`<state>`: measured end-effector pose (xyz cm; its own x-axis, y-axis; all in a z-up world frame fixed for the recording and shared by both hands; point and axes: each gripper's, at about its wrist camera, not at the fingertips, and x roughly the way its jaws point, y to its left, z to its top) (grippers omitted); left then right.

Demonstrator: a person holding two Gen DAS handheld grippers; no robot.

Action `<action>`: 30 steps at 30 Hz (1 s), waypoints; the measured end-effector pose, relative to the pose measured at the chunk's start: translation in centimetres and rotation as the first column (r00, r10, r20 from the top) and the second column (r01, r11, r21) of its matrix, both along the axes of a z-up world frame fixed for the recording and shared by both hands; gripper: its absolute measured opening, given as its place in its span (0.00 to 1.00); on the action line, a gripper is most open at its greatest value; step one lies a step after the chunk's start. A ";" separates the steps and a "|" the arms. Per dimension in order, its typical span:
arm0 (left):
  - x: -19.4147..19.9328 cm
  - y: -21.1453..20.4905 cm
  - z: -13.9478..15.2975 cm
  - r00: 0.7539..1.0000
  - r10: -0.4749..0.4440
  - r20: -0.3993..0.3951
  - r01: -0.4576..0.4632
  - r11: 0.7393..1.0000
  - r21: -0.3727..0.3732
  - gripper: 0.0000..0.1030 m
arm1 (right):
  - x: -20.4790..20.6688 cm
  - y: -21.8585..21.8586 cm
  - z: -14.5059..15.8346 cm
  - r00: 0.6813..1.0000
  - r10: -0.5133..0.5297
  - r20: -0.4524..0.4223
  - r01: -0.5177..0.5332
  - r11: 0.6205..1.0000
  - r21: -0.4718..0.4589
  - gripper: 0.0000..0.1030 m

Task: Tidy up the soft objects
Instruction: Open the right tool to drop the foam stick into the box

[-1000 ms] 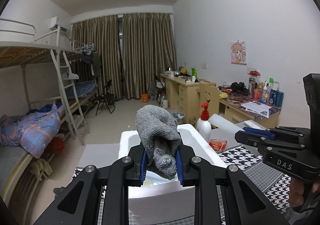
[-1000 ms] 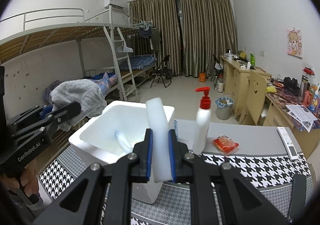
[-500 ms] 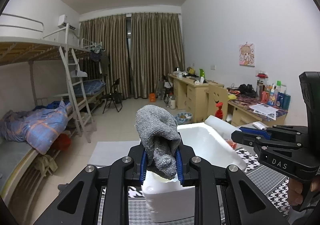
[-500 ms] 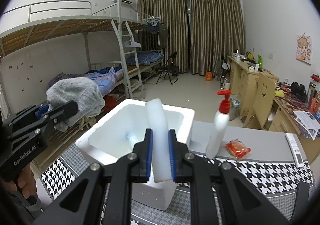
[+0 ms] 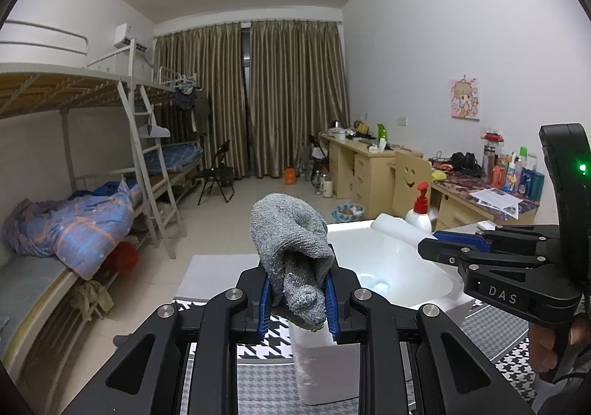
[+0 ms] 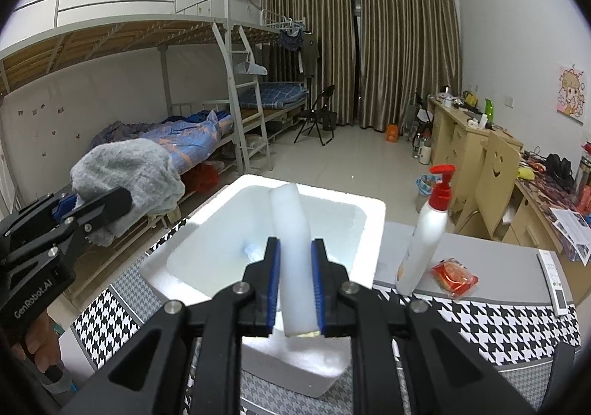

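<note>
Above the white box (image 6: 373, 226), at its seven o'clock, the left gripper (image 5: 298, 295) is pinching a grey cloth (image 5: 290, 237); the right gripper (image 6: 295, 263) is squeezing a white sponge (image 6: 291, 230) at six o'clock. Neither is dropped in yet.

Left black two-finger gripper with blue pads (image 5: 297, 295) is held level, jaws clamped on a grey knitted cloth (image 5: 291, 252). Right black blue-padded gripper (image 6: 295, 291) sits beside it, level, jaws squeezing a white foam piece (image 6: 293, 248).
</note>
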<state>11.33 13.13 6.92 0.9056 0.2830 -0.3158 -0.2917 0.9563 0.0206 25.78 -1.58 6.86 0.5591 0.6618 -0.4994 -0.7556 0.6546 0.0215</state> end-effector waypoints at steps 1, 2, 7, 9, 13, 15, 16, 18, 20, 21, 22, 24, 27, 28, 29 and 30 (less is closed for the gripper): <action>0.0 0.1 0.0 1.000 0.001 0.000 -0.001 1.000 -0.001 0.24 | 0.0 0.2 0.0 1.000 0.001 -0.001 -0.001 1.000 -0.001 0.18; -0.1 0.2 -0.1 1.000 0.002 -0.002 -0.002 1.000 0.000 0.24 | 0.1 0.3 -0.1 1.000 -0.001 -0.002 0.001 1.000 -0.005 0.18; -0.1 0.6 -0.2 1.000 0.007 -0.003 -0.007 1.000 -0.006 0.24 | 0.8 0.7 -0.3 1.000 -0.005 -0.024 0.005 1.000 -0.010 0.19; 0.0 0.6 -0.2 1.000 0.010 -0.007 -0.010 1.000 -0.006 0.24 | 1.0 1.0 -0.5 1.000 -0.010 -0.025 0.009 1.000 -0.018 0.18; 0.1 0.6 -0.3 1.000 0.016 -0.008 -0.016 1.000 -0.014 0.24 | 1.3 1.4 -0.7 0.999 -0.001 -0.038 0.000 1.000 -0.026 0.19; 0.2 0.5 -0.3 1.000 0.019 -0.010 -0.019 1.000 -0.016 0.24 | 1.5 1.5 -0.8 0.999 0.003 -0.047 -0.004 1.000 -0.025 0.25; 0.3 0.4 -0.3 1.000 0.020 -0.011 -0.020 1.000 -0.016 0.24 | 1.5 1.6 -0.9 0.999 0.000 -0.044 -0.001 1.000 -0.032 0.26; 0.3 0.4 -0.3 1.000 0.021 -0.012 -0.021 1.000 -0.020 0.24 | 1.7 1.5 -1.0 0.999 -0.009 -0.049 0.007 0.999 -0.043 0.35; 0.3 0.3 -0.2 1.000 0.023 -0.010 -0.023 1.000 -0.021 0.24 | 2.1 1.2 -0.9 0.998 -0.016 -0.064 0.015 1.000 -0.026 0.55; 0.4 0.4 -0.2 1.000 0.024 -0.009 -0.024 0.999 -0.022 0.24 | 2.1 1.0 -0.8 0.998 -0.014 -0.065 0.013 1.000 -0.018 0.63; 0.3 0.5 -0.2 1.000 0.024 -0.008 -0.024 0.999 -0.023 0.24 | 2.1 0.9 -0.8 0.998 -0.012 -0.064 0.011 1.000 -0.010 0.66; 0.2 0.4 -0.1 1.000 0.025 -0.007 -0.025 0.999 -0.023 0.24 | 2.1 0.5 -0.6 0.998 -0.013 -0.060 0.012 1.000 -0.003 0.67; 0.2 0.5 -0.1 1.000 0.021 -0.010 -0.021 1.000 -0.022 0.24 | 2.0 0.2 -0.5 0.998 -0.010 -0.062 0.010 1.000 0.002 0.70; 0.2 0.5 -0.1 1.000 0.020 -0.010 -0.020 1.000 -0.022 0.24 | 2.0 0.1 -0.5 0.998 -0.009 -0.062 0.009 1.000 0.003 0.73; 0.2 0.4 0.0 1.000 0.017 -0.009 -0.017 1.000 -0.020 0.24 | 1.9 -0.2 -0.5 0.998 -0.008 -0.060 0.008 1.000 0.009 0.76; 0.2 0.5 0.0 1.000 0.016 -0.009 -0.016 1.000 -0.021 0.24 | 1.8 -0.3 -0.4 0.998 -0.006 -0.058 0.007 1.000 0.014 0.80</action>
<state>11.51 13.58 6.95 0.8982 0.2909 -0.3295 -0.3072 0.9517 0.0028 27.57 -1.89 6.47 0.5338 0.6657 -0.5214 -0.7486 0.6588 0.0747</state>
